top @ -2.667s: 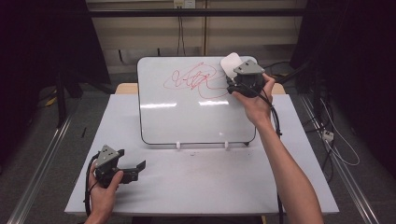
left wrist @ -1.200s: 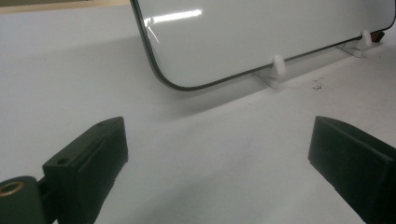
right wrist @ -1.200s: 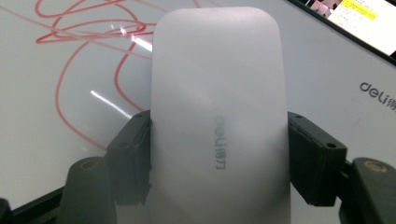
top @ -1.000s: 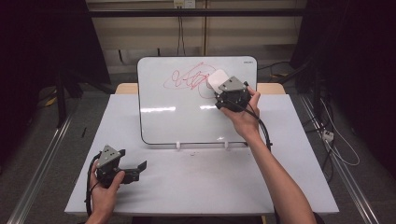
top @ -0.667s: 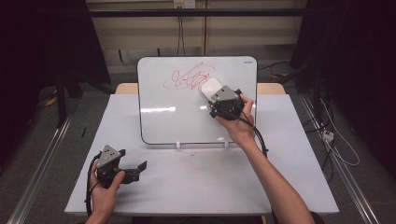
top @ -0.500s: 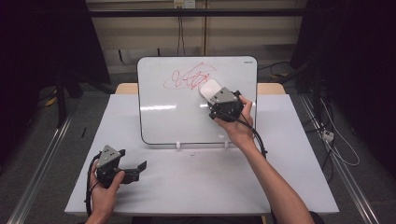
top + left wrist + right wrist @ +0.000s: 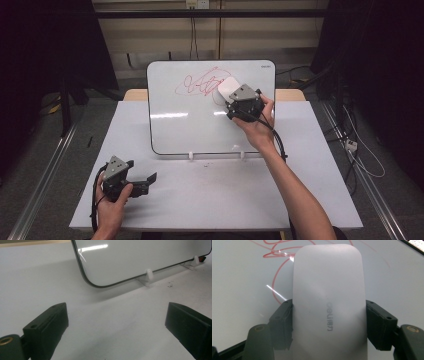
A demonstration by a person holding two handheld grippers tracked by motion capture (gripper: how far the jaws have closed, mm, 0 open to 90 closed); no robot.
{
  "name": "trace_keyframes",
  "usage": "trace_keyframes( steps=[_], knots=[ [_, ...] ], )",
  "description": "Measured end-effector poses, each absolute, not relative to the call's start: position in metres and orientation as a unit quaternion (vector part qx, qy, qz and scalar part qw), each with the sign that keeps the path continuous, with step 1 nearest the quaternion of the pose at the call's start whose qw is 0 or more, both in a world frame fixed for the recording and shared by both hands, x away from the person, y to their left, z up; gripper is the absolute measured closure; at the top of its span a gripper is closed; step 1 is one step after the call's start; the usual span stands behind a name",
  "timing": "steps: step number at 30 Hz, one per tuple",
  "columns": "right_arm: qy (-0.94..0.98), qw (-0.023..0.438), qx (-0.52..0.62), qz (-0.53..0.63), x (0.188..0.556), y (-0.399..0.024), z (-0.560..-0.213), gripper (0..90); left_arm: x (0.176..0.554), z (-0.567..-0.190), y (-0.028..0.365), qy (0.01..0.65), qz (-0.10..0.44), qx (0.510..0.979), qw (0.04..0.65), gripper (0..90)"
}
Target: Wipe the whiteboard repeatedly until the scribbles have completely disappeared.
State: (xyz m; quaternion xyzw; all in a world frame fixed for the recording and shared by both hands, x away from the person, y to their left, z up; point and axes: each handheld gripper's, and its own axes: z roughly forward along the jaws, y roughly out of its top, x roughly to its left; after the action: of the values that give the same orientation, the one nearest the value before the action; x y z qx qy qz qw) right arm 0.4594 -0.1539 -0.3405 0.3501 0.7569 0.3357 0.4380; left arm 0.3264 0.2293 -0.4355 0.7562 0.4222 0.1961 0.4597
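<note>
Right claw (image 7: 329, 322): clamped on white eraser (image 7: 328, 302), pressed to whiteboard (image 7: 190, 120) at red scribble (image 7: 200, 85).
Left claw (image 7: 117, 322): apart, near-left on counter (image 7: 210, 195).

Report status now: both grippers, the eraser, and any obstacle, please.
Right gripper shut on white eraser, at red scribble on whiteboard. Left gripper open, idle on table. No obstacle visible.
</note>
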Motion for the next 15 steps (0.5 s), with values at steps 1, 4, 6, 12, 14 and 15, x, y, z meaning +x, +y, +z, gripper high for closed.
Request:
trace_keyframes(
  steps=[1,4,6,12,14,15],
  knots=[
    [0.756,0.438,0.350,0.336,0.461,-0.155,-0.339,31.4,0.326,-0.436,0.229,0.422,0.197,0.757,0.459,4.8],
    [0.752,0.436,0.359,0.341,0.466,-0.159,-0.333,31.4,0.326,-0.436,0.229,0.423,0.196,0.756,0.460,4.8],
    [0.749,0.437,0.363,0.342,0.469,-0.160,-0.330,31.4,0.326,-0.436,0.229,0.422,0.196,0.756,0.460,4.8],
    [0.746,0.437,0.368,0.342,0.475,-0.163,-0.322,31.4,0.326,-0.436,0.230,0.422,0.195,0.757,0.460,4.8],
    [0.745,0.437,0.371,0.341,0.478,-0.165,-0.319,31.4,0.326,-0.436,0.230,0.423,0.195,0.756,0.460,4.8],
    [0.745,0.438,0.371,0.340,0.479,-0.166,-0.317,31.4,0.326,-0.436,0.230,0.422,0.195,0.756,0.460,4.8]
  ],
)
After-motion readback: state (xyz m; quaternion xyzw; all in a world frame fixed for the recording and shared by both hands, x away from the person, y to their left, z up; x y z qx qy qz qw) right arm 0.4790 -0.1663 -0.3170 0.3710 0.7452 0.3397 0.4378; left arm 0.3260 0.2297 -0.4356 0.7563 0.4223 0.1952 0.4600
